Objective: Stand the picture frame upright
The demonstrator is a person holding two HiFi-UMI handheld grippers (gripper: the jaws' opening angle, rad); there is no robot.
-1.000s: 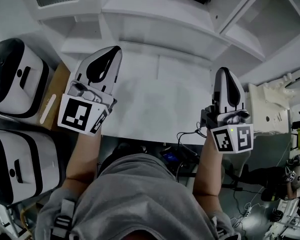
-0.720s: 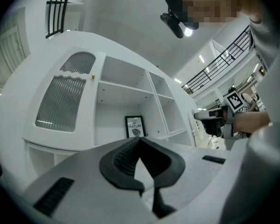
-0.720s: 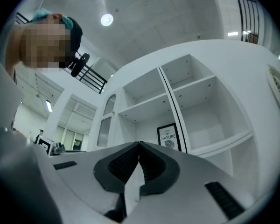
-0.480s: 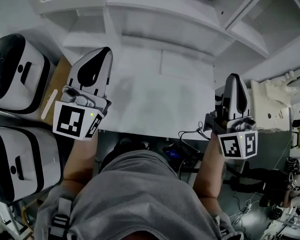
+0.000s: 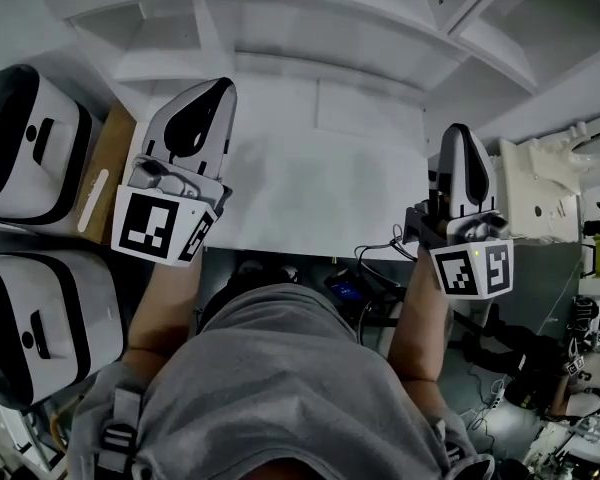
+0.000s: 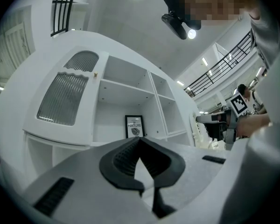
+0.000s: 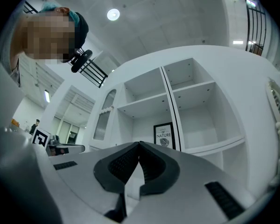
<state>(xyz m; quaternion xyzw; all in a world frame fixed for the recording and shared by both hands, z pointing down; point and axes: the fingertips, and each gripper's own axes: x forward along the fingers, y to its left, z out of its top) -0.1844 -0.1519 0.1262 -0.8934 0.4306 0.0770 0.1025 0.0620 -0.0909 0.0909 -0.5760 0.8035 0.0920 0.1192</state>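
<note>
The picture frame (image 6: 134,126) has a black border and a white print. It stands upright at the back of a middle shelf compartment of the white cabinet (image 6: 116,85); the right gripper view shows the picture frame (image 7: 164,135) the same way. The head view does not show it. My left gripper (image 5: 208,90) hovers shut over the left of the white desk top (image 5: 310,188), holding nothing. My right gripper (image 5: 461,133) hovers shut at the desk's right edge, also holding nothing. Both point toward the cabinet, well short of the frame. Their jaws meet in the left gripper (image 6: 139,140) and right gripper (image 7: 139,144) views.
Two white-and-black machines (image 5: 25,143) (image 5: 40,318) stand at the left, beside a brown box (image 5: 108,193). A white apparatus (image 5: 550,193) is at the right. Cables (image 5: 370,268) hang below the desk's front edge. Cabinet shelves (image 5: 310,28) rise behind the desk.
The head view has tilted so that the frame, seen earlier at the top edge, is out of it. Both grippers stay shut and hover in roughly the same places.
</note>
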